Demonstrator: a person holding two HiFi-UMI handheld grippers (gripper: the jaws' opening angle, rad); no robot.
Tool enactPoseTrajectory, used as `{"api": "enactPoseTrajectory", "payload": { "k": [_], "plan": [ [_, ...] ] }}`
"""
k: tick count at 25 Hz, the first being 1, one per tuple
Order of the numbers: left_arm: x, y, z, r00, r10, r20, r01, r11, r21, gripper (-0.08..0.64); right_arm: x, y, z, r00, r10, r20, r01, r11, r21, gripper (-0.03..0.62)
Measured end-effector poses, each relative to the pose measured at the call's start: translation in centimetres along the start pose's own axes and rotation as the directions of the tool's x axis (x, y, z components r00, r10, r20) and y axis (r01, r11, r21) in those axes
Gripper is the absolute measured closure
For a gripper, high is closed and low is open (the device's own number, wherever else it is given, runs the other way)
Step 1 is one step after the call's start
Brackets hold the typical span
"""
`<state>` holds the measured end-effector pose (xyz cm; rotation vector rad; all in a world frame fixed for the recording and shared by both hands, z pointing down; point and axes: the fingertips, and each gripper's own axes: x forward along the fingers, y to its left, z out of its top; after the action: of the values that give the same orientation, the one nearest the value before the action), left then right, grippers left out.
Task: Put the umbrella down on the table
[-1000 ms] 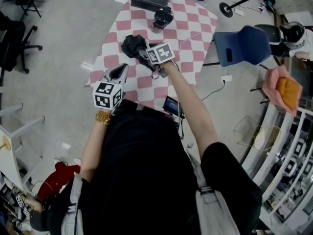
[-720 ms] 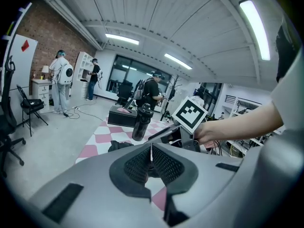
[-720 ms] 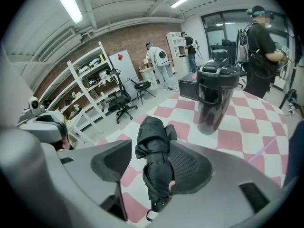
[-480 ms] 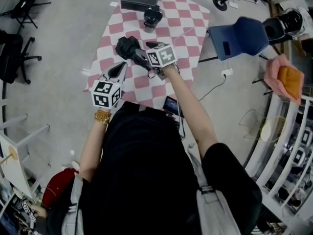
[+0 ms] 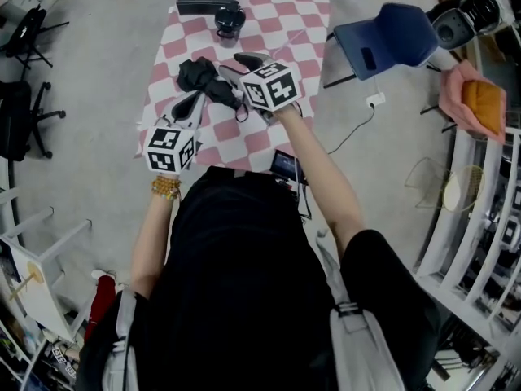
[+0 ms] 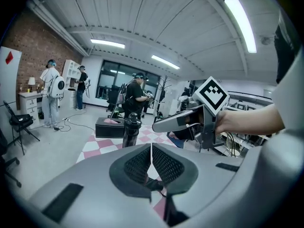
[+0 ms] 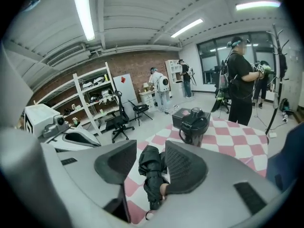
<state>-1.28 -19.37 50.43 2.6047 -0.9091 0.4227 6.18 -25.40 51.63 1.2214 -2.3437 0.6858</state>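
While the umbrella (image 5: 198, 75) lies on the table (image 5: 173, 46), the right gripper (image 7: 151, 148) hangs above it, jaws apart but just narrowed, apparently gripping nothing; the left gripper (image 6: 151, 148) has jaws pressed together, empty.

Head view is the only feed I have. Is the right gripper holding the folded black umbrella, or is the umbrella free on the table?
Observer: Not holding it. In the right gripper view the right gripper has its jaws apart, though they have just been closing; the folded black umbrella shows through the gap, lying on the pink-and-white checkered tablecloth below, neither pad pressing on it.
Operator: And the left gripper?
Observer: The left gripper has its jaws together, nothing between them.
Operator: Anyone nearby?
Observer: A person in dark clothes stands beyond the cloth's far side.
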Motion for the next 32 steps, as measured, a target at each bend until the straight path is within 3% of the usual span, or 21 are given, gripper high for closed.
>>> {"api": "enactPoseTrajectory", "payload": {
  "k": [7, 12, 32],
  "plan": [
    [0.3, -2.0, 2.0, 0.999, -0.024, 0.044, 0.022, 0.999, 0.048, 0.543, -4.8, 1.8, 4.1, 0.989, -0.038, 0.144, 0.050, 0.996, -0.079, 0.446],
    [0.2, -3.0, 3.3, 0.997, -0.037, 0.061, 0.033, 0.997, 0.076, 0.543, -7.5, 1.9, 6.0, 0.970, -0.065, 0.235, 0.082, 0.994, -0.066, 0.481],
    [0.3, -7.7, 7.2, 0.992, -0.069, 0.102, 0.050, 0.984, 0.173, 0.543, -16.7, 1.8, 7.9, 0.881, -0.163, 0.444, 0.203, 0.978, -0.043, 0.529]
  ]
}}
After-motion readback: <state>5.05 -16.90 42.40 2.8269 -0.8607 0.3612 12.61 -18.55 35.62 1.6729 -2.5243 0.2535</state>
